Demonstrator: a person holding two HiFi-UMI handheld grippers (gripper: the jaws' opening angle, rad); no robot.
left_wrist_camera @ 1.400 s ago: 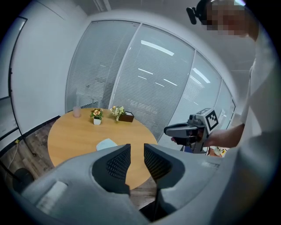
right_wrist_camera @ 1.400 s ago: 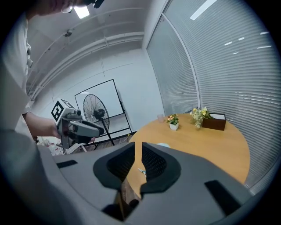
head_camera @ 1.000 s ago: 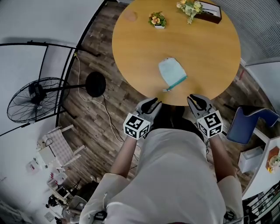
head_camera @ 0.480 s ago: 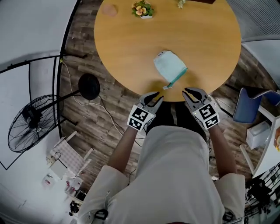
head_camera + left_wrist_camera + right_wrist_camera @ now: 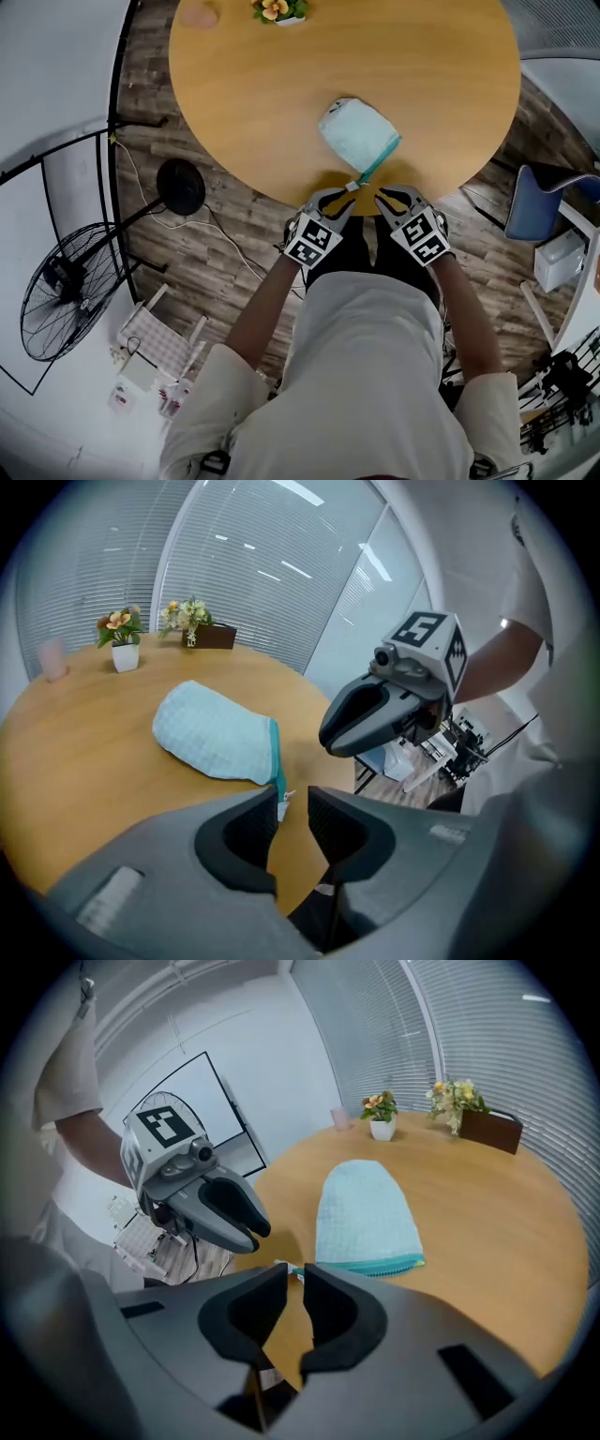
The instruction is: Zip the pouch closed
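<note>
A light blue quilted pouch (image 5: 354, 133) with a teal zipper edge (image 5: 381, 159) lies on the round wooden table (image 5: 253, 112), near its front edge. Its small white zipper pull (image 5: 352, 186) points toward me. My left gripper (image 5: 336, 199) and right gripper (image 5: 386, 199) hover side by side at the table's rim, just short of the pull. In the left gripper view the pouch (image 5: 214, 733) lies ahead of the gripper (image 5: 292, 803), whose jaws are shut to a narrow slit with nothing between them. The right gripper (image 5: 295, 1283) looks the same, with the pouch (image 5: 364, 1213) beyond it.
A small potted flower (image 5: 275, 9) and a pink cup (image 5: 199, 14) stand at the table's far side, with a flower arrangement in a brown box (image 5: 197, 628). A standing fan (image 5: 66, 291) is on the floor at left, a blue chair (image 5: 544, 202) at right.
Both grippers have moved forward and closer together, from below the table's edge up to its rim by the zipper pull. The pouch has not moved.
</note>
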